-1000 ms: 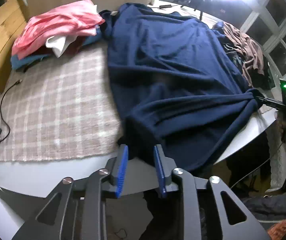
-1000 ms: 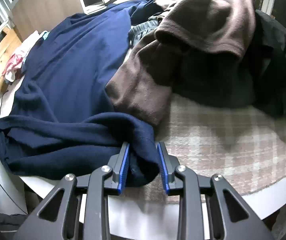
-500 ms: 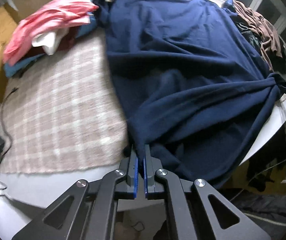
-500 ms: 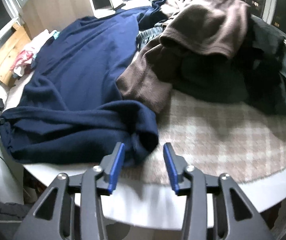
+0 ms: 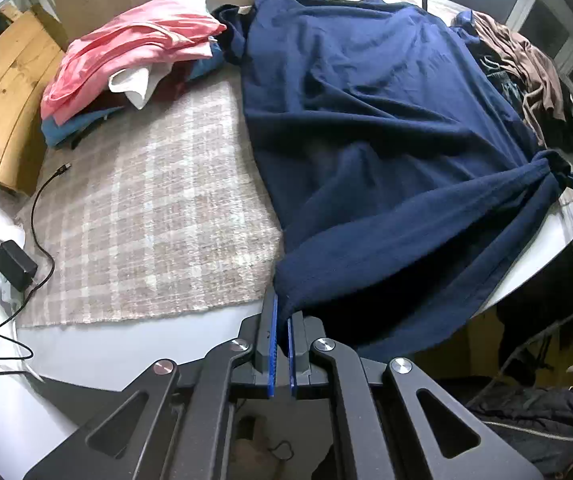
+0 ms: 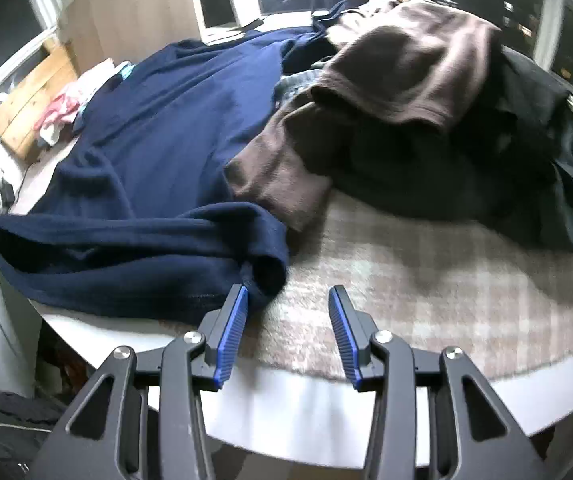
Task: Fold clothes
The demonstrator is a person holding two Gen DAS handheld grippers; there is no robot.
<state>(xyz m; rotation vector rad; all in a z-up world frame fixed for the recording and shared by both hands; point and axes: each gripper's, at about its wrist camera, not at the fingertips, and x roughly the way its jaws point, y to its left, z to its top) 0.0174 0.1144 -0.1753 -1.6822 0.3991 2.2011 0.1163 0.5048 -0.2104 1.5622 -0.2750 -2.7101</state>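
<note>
Fleece-like navy garment (image 5: pixel 366 128) sprawls limp and bulky over checked cloth (image 5: pixel 146 208), left gripper (image 5: pixel 281 344) pinched on its near corner, right gripper (image 6: pixel 288 332) half-open, empty beside the opposite hem corner, the obvious grab

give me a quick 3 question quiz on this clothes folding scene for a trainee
1. True or false: the left gripper is shut on the navy garment.
2. Which lies on top of the folded stack by the wooden board? A) pink garment B) brown garment C) black charger
3. Fill in: the right gripper fingers stand ____, gripping nothing.

Key
1. True; it pinches a hem corner.
2. A, the pink garment.
3. Open; the navy cloth lies beside its left finger.
</note>
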